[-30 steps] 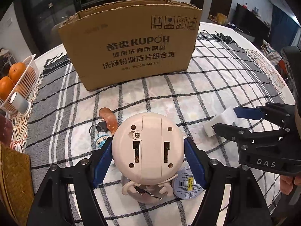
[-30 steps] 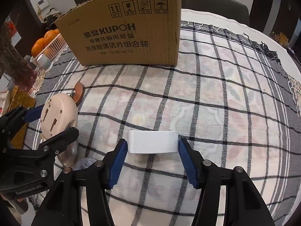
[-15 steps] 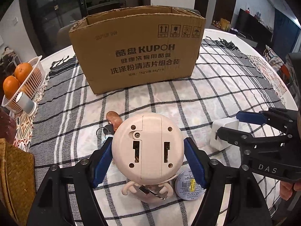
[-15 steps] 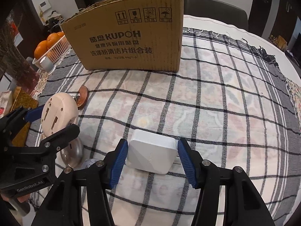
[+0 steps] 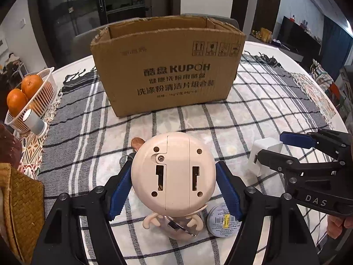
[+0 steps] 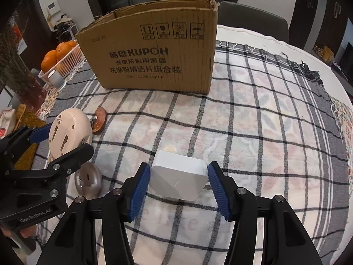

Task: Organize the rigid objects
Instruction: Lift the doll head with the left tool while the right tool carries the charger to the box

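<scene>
Round dining table under a plaid cloth (image 6: 253,119), dim living room behind, open KUPOH cardboard box (image 5: 167,66) standing at the far side. We read the box as the drop target.

Left gripper (image 5: 173,187): jaws clenched on the round peach clock-like gadget (image 5: 173,170), blue pads on its two sides, flat back with battery hatch facing the camera, and it looks raised off the cloth. The shell is hard plastic and probably light, but the curved sides could slip, so we'd keep the pads across the widest part. The little feet and clear front look breakable, so no dropping it.

Right gripper (image 6: 178,183): jaws grasping the white charger block (image 6: 179,176) by its two flat sides, tilted, near the cloth mid-table. Whether it has cleared the cloth we can't tell. It is stiff, compact and smooth, and the flat faces make for an easy hold. A metal prong shows on the right side, so we'd keep the pads off it.

Left on the cloth are a small round tin (image 5: 224,220), a brown keychain charm (image 6: 99,121) and a clear dome piece (image 6: 88,180). Orange basket (image 5: 28,101) sits at the table's edge.
</scene>
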`<state>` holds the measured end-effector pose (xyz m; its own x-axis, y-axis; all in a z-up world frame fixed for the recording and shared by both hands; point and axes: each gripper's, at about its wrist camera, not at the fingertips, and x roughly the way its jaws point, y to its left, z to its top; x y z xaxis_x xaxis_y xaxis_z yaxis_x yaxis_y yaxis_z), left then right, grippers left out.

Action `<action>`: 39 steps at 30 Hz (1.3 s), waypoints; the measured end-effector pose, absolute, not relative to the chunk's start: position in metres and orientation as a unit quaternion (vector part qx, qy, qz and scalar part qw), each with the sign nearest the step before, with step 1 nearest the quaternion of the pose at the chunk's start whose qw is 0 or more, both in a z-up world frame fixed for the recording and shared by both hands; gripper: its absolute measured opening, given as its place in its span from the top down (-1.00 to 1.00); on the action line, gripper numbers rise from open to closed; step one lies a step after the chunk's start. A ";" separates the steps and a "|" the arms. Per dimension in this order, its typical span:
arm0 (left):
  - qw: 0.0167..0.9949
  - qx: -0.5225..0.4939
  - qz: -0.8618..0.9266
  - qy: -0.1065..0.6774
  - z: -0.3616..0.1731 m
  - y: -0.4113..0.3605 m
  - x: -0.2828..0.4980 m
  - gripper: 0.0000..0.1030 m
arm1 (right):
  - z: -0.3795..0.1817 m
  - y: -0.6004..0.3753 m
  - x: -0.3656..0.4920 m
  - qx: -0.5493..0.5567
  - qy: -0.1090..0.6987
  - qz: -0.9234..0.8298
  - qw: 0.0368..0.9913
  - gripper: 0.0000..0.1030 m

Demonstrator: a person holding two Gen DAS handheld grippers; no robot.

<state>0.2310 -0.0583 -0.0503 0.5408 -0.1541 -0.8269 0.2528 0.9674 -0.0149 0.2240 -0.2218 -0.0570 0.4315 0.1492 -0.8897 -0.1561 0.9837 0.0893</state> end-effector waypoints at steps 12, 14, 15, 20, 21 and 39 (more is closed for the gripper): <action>0.896 0.044 -0.101 0.430 -0.014 -0.044 0.244 -0.42 | -0.021 -0.212 0.236 -0.012 0.491 0.091 0.867 -0.08; 0.900 0.042 -0.098 0.424 -0.008 -0.041 0.247 -0.42 | -0.014 -0.210 0.239 -0.014 0.484 0.092 0.870 -0.08; 0.901 0.041 -0.097 0.422 -0.006 -0.041 0.248 -0.42 | -0.011 -0.209 0.240 -0.014 0.482 0.092 0.871 -0.08; 0.909 0.039 -0.090 0.406 0.010 -0.034 0.254 -0.42 | 0.007 -0.204 0.247 -0.015 0.465 0.090 0.881 -0.08; 0.910 0.038 -0.090 0.404 0.012 -0.034 0.255 -0.42 | 0.010 -0.203 0.248 -0.016 0.462 0.091 0.882 -0.08; 0.928 0.044 -0.087 0.360 0.069 -0.027 0.286 -0.42 | 0.071 -0.192 0.277 -0.018 0.408 0.088 0.909 -0.08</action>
<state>0.2860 -0.0273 0.0693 0.7262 -0.1291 -0.6753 0.1927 0.9811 0.0197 0.2767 -0.1919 0.0709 0.6515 0.1461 -0.7444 -0.1753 0.9837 0.0397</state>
